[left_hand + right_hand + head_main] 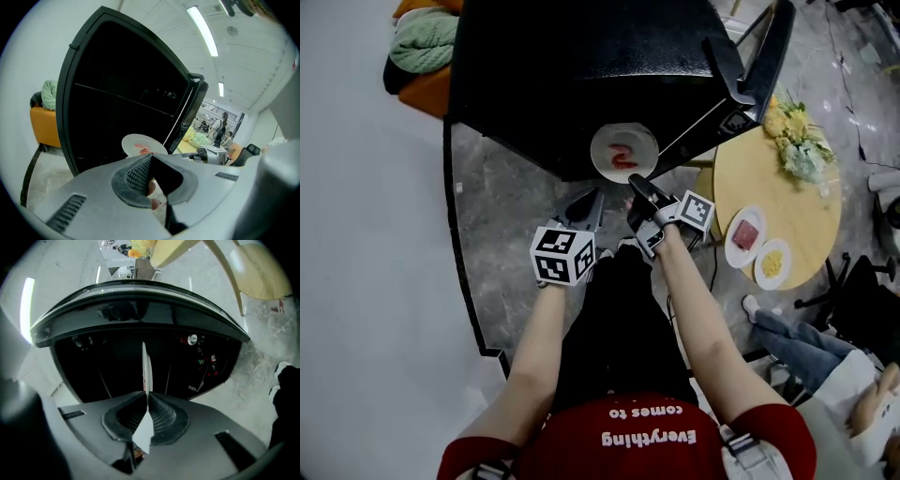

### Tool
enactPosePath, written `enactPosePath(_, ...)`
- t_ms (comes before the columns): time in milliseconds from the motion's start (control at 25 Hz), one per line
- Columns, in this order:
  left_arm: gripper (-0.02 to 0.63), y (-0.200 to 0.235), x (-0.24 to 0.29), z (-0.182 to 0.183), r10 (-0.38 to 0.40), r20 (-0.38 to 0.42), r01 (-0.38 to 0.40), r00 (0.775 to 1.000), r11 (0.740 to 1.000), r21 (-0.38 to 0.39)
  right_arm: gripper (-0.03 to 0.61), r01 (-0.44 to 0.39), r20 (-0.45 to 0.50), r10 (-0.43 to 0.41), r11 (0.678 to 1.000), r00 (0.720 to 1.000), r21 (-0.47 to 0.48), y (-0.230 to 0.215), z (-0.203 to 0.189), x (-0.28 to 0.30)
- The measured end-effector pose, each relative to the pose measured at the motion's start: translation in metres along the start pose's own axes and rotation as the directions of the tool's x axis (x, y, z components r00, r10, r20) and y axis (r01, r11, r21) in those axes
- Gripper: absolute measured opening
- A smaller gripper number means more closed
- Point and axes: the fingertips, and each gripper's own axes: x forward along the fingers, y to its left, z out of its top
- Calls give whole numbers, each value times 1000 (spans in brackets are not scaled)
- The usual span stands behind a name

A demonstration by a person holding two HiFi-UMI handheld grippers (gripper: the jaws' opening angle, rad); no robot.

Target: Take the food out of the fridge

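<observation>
A white plate with a red piece of food on it hangs at the mouth of the open black fridge. My right gripper is shut on the plate's near rim. In the right gripper view the plate shows edge-on, pinched between the pads of that gripper, in front of the dark fridge interior. My left gripper hangs just left of the right one, below the plate, jaws shut on nothing. The left gripper view shows the plate just beyond the left gripper's closed tips.
The fridge door stands open to the right. Beyond it a round wooden table carries a plate of red food, a plate of yellow food and flowers. An orange chair with green cloth stands left of the fridge.
</observation>
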Motion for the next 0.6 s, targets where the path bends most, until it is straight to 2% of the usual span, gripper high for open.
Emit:
enactPosePath(280,-3,-43,-44,15,-61,16,60,998,997,57,21,-50,-7,51,997,999,57,38,-51,-74)
enactPosePath(440,-2,-71,-70,20,-127,29,126,991,991,44,21,-59,-28,60,998,998,26,63,-82,-121)
enactPosePath(600,-3,-98,-92,14,-196,3,196,981,979,51,21,-35,-40,35,999,999,-10,73,-102,-163)
